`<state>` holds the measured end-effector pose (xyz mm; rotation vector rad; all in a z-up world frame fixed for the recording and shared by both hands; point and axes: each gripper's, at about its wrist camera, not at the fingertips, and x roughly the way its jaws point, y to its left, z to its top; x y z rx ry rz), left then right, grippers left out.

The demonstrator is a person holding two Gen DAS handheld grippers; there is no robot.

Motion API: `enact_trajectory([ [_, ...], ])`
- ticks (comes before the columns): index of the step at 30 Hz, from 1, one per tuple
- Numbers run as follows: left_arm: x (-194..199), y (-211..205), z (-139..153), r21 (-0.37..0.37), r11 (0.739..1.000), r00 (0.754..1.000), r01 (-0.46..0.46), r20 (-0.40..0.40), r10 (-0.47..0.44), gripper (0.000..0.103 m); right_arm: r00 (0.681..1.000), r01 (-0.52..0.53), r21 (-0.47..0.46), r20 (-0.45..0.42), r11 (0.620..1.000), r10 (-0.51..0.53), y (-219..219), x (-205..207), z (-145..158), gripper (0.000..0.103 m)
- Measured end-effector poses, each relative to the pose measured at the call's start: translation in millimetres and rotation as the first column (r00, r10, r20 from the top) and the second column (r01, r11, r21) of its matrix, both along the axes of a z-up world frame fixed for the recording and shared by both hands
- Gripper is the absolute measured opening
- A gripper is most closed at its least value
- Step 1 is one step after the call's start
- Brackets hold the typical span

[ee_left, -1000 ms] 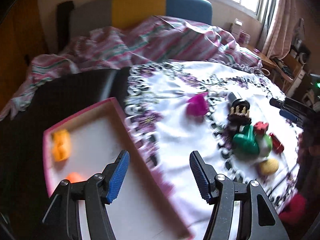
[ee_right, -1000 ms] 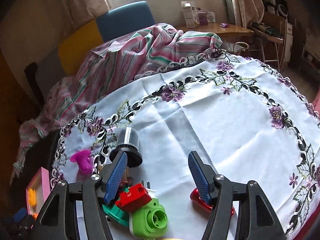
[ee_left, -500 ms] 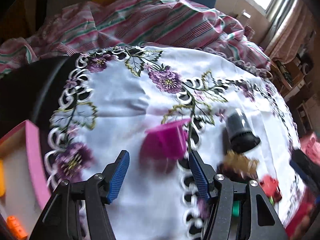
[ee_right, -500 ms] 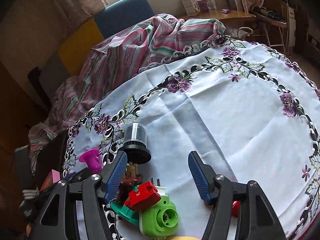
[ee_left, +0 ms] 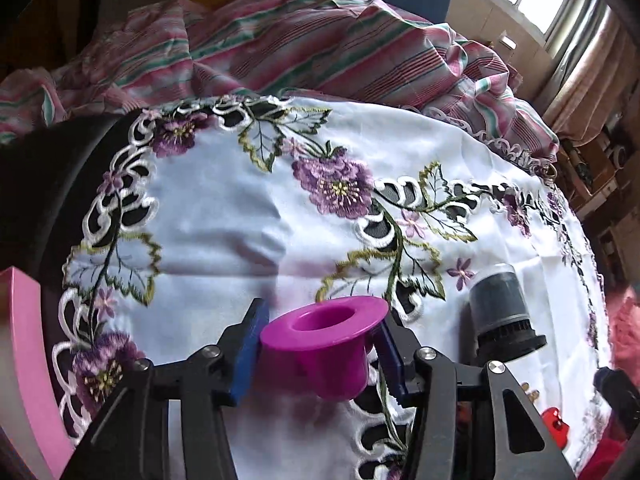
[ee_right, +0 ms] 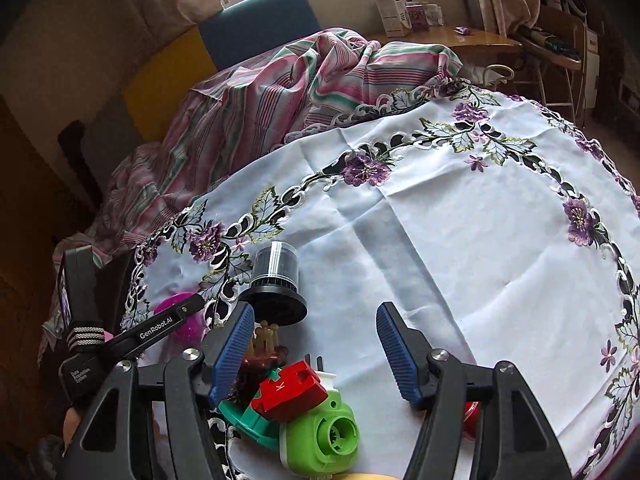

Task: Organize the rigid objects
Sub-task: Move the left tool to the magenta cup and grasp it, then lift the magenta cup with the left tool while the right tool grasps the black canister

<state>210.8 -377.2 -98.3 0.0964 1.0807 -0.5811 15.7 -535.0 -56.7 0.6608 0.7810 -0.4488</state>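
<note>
A magenta cup [ee_left: 320, 350] stands mouth up on the embroidered white tablecloth [ee_left: 224, 236]. My left gripper [ee_left: 320, 344] is closing around it, and both blue pads touch its brim. The right wrist view shows that gripper's finger [ee_right: 160, 328] across the cup [ee_right: 170, 304]. My right gripper [ee_right: 314, 344] hangs open, nothing between its pads, over a heap of toys: a red block [ee_right: 290, 390], a green round toy [ee_right: 320, 436], a teal piece [ee_right: 244, 412] and a brown figure stand [ee_right: 266, 344]. A black canister [ee_right: 276, 280] stands just beyond the heap.
A pink-rimmed tray [ee_left: 24, 360] sits at the left, off the cloth's edge. A striped pink sheet [ee_left: 300, 48] is bunched behind the table, with a chair back beyond. A small red object [ee_right: 470, 414] lies behind my right finger. The canister [ee_left: 500, 316] is right of the cup.
My left gripper swung right from over the pink tray, dropped to the magenta cup and narrowed its jaws onto the brim. The right gripper stayed over the heap, still open.
</note>
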Motion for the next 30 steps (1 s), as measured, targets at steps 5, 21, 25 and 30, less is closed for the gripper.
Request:
enact_trajectory([
  [5, -13.0, 11.5, 10.6, 0.013, 1.000, 1.000, 0.006, 0.017, -0.006, 0.052, 1.000, -0.012, 0.003, -0.003, 1.000, 0.013, 0.7, 0.3, -0.6, 0.065],
  [21, -102.9, 54.3, -4.9, 0.125, 0.988, 0.986, 0.087, 0.129, -0.103, 0.038, 0.999, 0.005, 0.184, 0.032, 0.983, -0.012, -13.8, -7.8, -14.8, 0.060],
  [25, -99.6, 51.4, -5.2, 0.123, 0.988, 0.987, 0.090, 0.125, -0.105, 0.036, 0.999, -0.029, 0.243, 0.052, 0.970, 0.017, -12.2, -4.6, -17.4, 0.060],
  [30, -97.8, 51.4, -5.8, 0.115, 0.989, 0.987, 0.093, 0.119, -0.107, 0.036, 0.994, -0.104, 0.239, 0.049, 0.965, 0.095, -9.3, 20.3, -6.4, 0.060],
])
